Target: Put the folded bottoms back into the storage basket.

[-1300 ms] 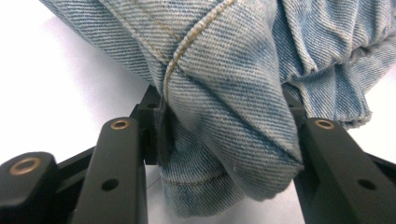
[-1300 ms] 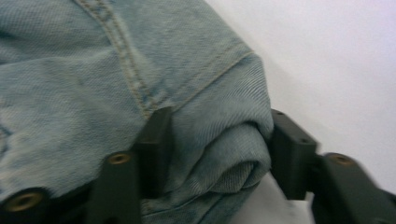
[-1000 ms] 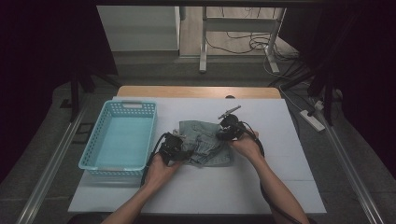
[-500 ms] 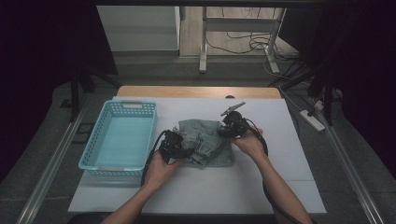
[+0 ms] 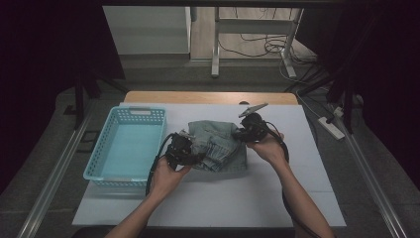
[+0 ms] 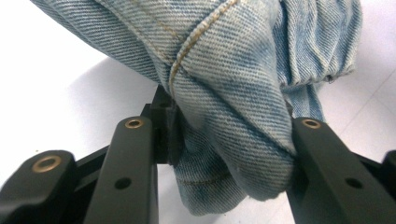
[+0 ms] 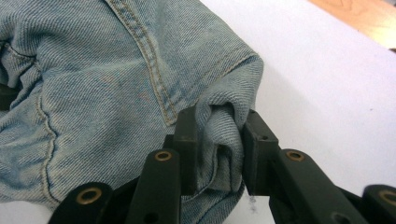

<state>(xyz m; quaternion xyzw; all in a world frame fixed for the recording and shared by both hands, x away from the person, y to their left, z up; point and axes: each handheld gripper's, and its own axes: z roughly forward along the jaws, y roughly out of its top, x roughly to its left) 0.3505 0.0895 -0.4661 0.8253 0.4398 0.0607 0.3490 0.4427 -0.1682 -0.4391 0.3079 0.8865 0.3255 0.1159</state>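
High view: since half a second ago the right gripper [image 5: 241,133] has drawn slightly toward 7 o'clock, bunching the faded blue denim garment [image 5: 218,146] at mid-table; the left gripper [image 5: 194,154] has barely shifted. The light blue plastic basket [image 5: 99,171] sits at 9 o'clock, and bare white table [image 5: 257,198] lies open toward 6 and 3 o'clock.

Left gripper view: its jaws clamp a thick denim fold [image 6: 233,140].

Right gripper view: its jaws pinch a folded edge [image 7: 219,140], with white table toward 2 o'clock.

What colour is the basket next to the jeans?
Light turquoise blue basket, clearest in the high view.
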